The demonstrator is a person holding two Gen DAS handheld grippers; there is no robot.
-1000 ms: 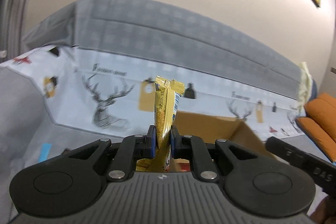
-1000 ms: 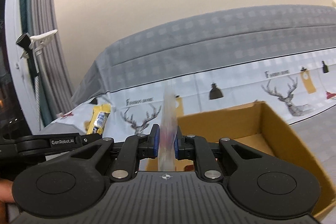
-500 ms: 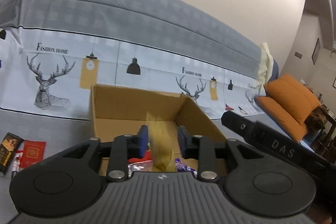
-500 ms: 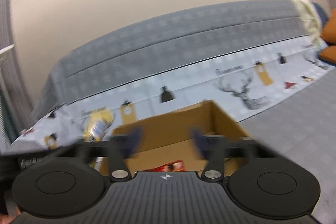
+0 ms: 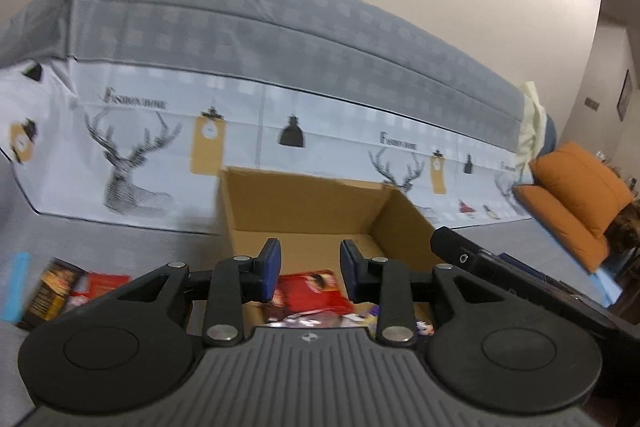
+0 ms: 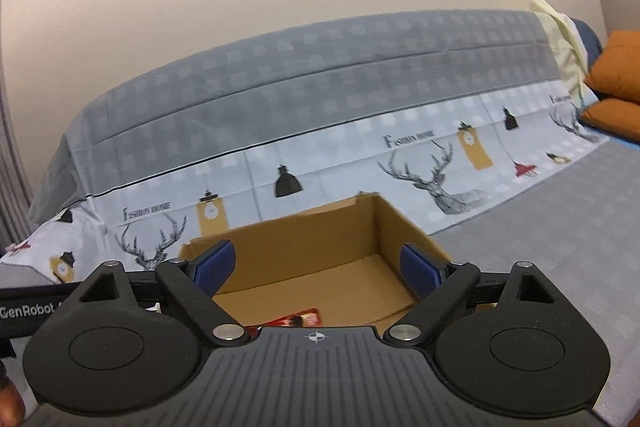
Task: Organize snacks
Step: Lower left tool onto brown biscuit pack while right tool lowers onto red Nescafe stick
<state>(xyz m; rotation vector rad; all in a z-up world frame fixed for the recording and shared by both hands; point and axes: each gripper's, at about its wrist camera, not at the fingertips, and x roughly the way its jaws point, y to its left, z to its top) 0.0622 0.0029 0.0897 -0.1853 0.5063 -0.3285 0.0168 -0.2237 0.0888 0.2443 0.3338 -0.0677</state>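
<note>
Left wrist view: your left gripper (image 5: 308,265) hangs over the open brown cardboard box (image 5: 304,203), jaws parted and holding nothing.

Your right gripper (image 6: 320,267) is spread wider still, also empty, above the same box (image 6: 320,247). Inside it you can see one red snack packet (image 5: 310,291) lying flat, with a clear wrapper and a purple one just showing at the near edge; their labels are too blurred to read. Outside, left of the box, two packets lie on the grey cover: a dark brown-and-orange one (image 5: 50,293) and a red one (image 5: 105,283). The white printed sheet (image 6: 400,163) behind carries deer heads and the words "Fashion Home". The other tool's arm reads "GenRobot" (image 6: 26,309). Two orange cushions (image 5: 576,203) sit far right.
</note>
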